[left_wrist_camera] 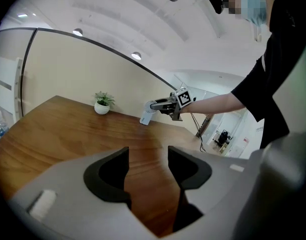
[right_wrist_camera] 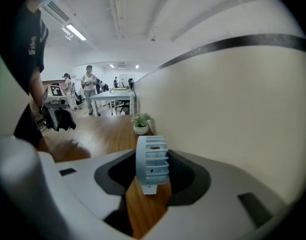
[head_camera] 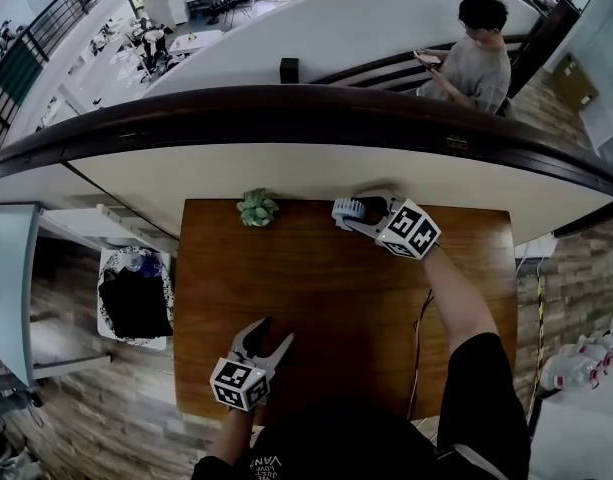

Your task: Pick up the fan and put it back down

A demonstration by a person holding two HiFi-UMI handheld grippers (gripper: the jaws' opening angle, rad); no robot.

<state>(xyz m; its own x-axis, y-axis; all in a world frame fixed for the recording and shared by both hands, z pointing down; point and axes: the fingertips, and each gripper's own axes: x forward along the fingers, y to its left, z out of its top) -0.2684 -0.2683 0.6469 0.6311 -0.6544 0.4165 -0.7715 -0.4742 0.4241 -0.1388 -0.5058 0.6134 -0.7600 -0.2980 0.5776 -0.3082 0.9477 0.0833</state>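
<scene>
White fan [right_wrist_camera: 152, 161] gripped in right claw [head_camera: 358, 211] at far bench [head_camera: 316, 288] edge. Base on or just off wood, unclear: fits lift-off or set-down. Left claw [head_camera: 271, 336] released, empty.
</scene>
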